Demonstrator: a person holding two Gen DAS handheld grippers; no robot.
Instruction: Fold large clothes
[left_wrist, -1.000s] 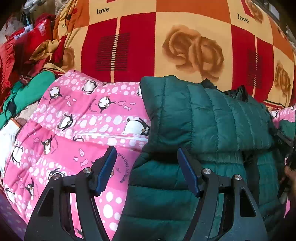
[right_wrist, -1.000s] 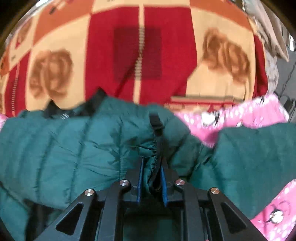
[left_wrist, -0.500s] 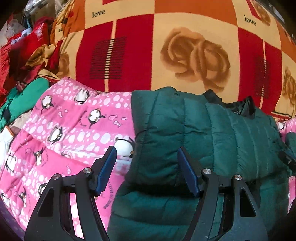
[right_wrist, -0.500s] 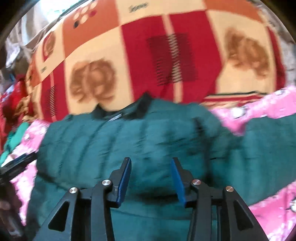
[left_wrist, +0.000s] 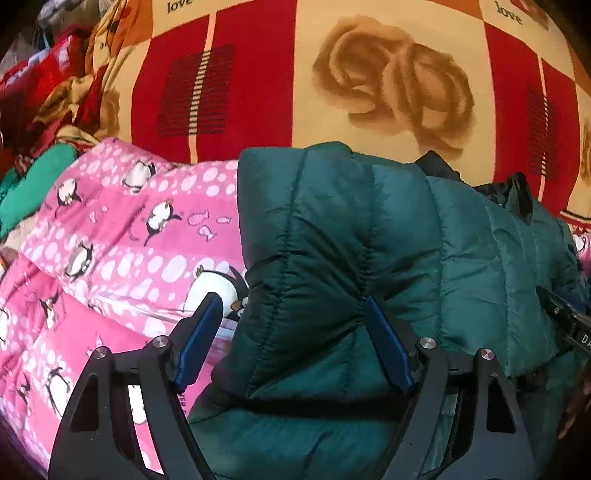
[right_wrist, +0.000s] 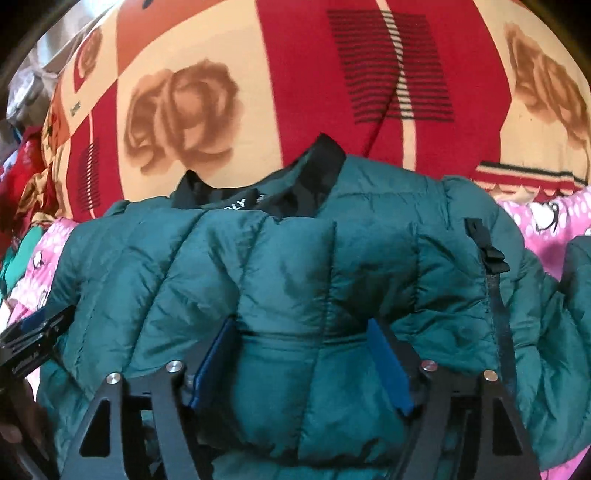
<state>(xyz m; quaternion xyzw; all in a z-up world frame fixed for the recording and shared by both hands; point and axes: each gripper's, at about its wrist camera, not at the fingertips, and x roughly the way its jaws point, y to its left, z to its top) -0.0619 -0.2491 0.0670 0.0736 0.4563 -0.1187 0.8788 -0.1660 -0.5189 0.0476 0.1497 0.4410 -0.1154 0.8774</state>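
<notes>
Left wrist view
Landmark: green puffer jacket (left_wrist: 388, 251), lying folded on the pink penguin quilt (left_wrist: 122, 236), with the red-and-cream rose blanket (left_wrist: 369, 74) beyond it.
Left gripper (left_wrist: 291, 325): jaws apart and just widened further. The jacket's left folded edge sits between them; the left pad hangs over the quilt, the right pad lies against a quilted seam. No pinch visible.
Why so: judged a straddle of the fold edge, ready for a fresh bite on the thick layers.
Other tool: the right gripper's black tip shows at the jacket's far right edge.

Right wrist view
Jacket (right_wrist: 295, 266): black collar (right_wrist: 258, 184) on the far side toward the blanket, black zipper pull (right_wrist: 487, 251) to the right, a loose sleeve lobe further right.
Right gripper (right_wrist: 301, 354): jaws have just been opening and stand apart. Padded fabric bulges between the blue pads (right_wrist: 388, 358), unpinched.
Why so: reads as a release with the jacket left resting on itself; the puffy fill may spring the fold back.
Left gripper: its tip is at the jacket's left edge.
</notes>
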